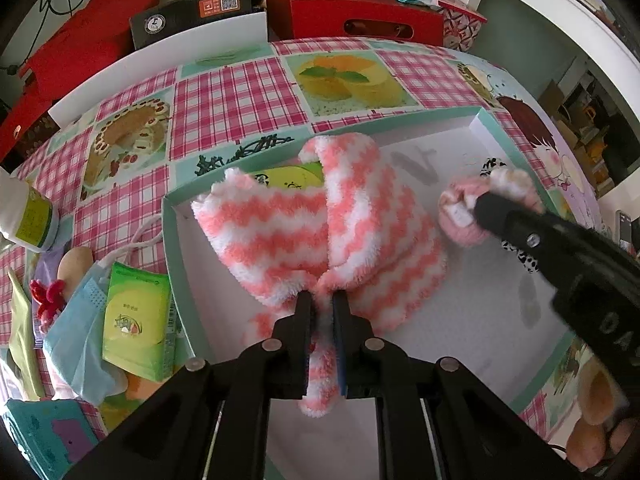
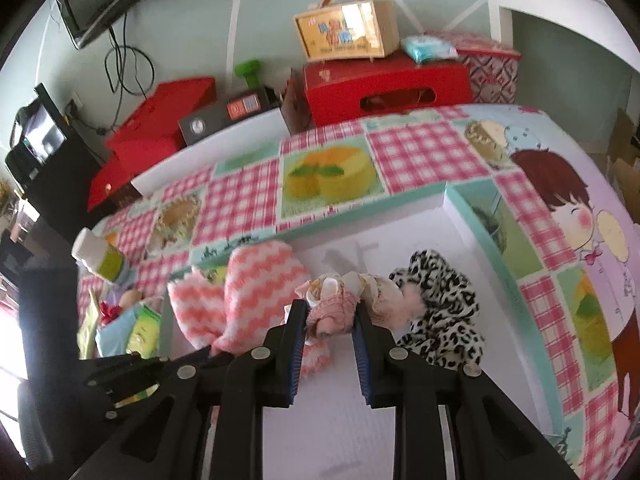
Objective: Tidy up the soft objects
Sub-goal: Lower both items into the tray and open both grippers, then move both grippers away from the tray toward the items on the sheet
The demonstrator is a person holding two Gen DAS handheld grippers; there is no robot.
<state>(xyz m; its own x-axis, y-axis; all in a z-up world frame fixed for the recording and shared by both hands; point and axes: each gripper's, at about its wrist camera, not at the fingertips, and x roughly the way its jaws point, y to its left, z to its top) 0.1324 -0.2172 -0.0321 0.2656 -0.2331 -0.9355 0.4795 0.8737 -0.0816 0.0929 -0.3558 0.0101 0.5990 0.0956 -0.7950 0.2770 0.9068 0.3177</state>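
A fluffy pink-and-white zigzag sock [image 1: 320, 232] lies in the white tray [image 1: 500, 304] with a teal rim. My left gripper [image 1: 322, 300] is shut on the sock's near end, fabric bunched between the jaws. My right gripper [image 2: 330, 312] is shut on a small pink-and-cream soft bundle [image 2: 334, 308]; in the left wrist view it shows as a black arm [image 1: 528, 236] holding the pink bundle [image 1: 460, 210]. A black-and-white leopard-print soft piece [image 2: 440, 312] lies just right of the bundle. The zigzag sock [image 2: 248, 296] sits left of it.
The tray sits on a pink checked cloth [image 1: 240, 96] with cake pictures. Left of the tray lie a green packet [image 1: 136, 312], a blue face mask [image 1: 76, 332], a red hair clip [image 1: 46, 296] and a bottle [image 1: 28, 216]. Red boxes [image 2: 384, 88] stand at the back.
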